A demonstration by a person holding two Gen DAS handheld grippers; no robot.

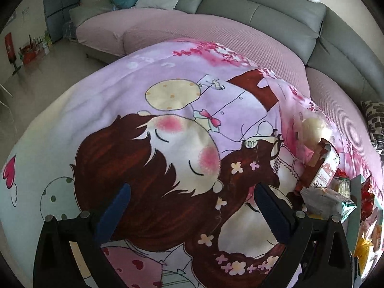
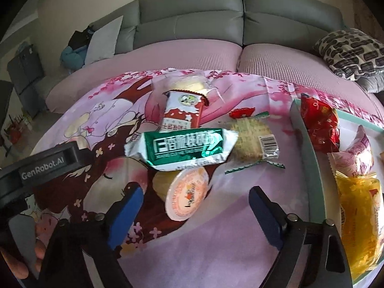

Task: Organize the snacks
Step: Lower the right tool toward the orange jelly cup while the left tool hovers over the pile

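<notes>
Snacks lie scattered on a cartoon-print cloth (image 2: 216, 252) ahead of the right gripper (image 2: 195, 212), whose jaws stand wide apart with nothing between the blue pads. Just beyond the gap, slightly toward the left pad, a round jelly cup (image 2: 186, 194) with an orange-printed lid rests on the cloth. Farther out lies a green and silver packet (image 2: 181, 147), its edge overlapping the cup's far side, and beside it toward the right pad a clear-wrapped biscuit pack (image 2: 254, 141) with a barcode. Beyond the green packet sits a red and white wrapper (image 2: 183, 114), with a pale pastry in clear wrap (image 2: 184, 84) past that. Outside the right pad, a tray with a teal rim (image 2: 309, 153) holds a red foil bag (image 2: 320, 127), a pink packet (image 2: 360, 153) and a yellow packet (image 2: 357, 218). The left gripper (image 1: 192, 202) hovers over bare cloth, its jaws also spread and empty; the snack pile shows only at that view's right edge. A pink-covered sofa (image 2: 168, 57) with grey cushions lies beyond the cloth.
</notes>
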